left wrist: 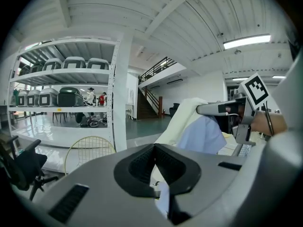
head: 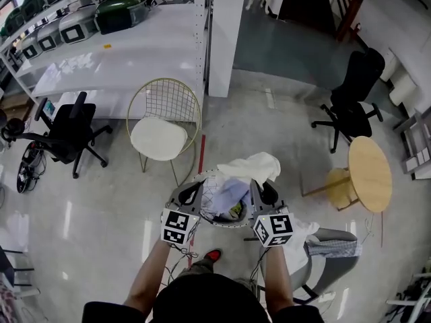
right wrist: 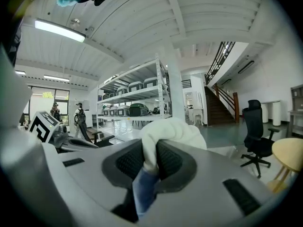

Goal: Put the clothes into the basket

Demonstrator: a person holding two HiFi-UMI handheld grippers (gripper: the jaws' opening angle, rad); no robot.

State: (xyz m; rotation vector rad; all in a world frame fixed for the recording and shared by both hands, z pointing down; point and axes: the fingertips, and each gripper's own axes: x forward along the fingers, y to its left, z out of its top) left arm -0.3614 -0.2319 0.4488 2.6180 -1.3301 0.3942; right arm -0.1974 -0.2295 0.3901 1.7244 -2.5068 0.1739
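Note:
A round wire basket (head: 204, 178) stands on the floor right in front of me. My right gripper (head: 264, 188) is at its right rim, shut on a cream cloth (head: 259, 165) that bulges over the jaws (right wrist: 170, 131) with a blue fold under it. A light-blue cloth (head: 229, 192) hangs between both grippers above the basket. My left gripper (head: 193, 192) is at the left rim, jaws shut, with a sliver of that pale blue cloth (left wrist: 163, 197) pinched low between them. In the left gripper view the right gripper (left wrist: 222, 109) shows with the cream cloth (left wrist: 182, 119) draped from it.
A gold wire chair (head: 163, 123) with a white cushion stands just beyond the basket. White shelving (head: 121, 52) and a pillar (head: 225, 32) are behind it. Black office chairs (head: 64, 136) (head: 353, 99) stand left and right. A round wooden table (head: 370, 173) and a grey seat with clothes (head: 330, 244) are at right.

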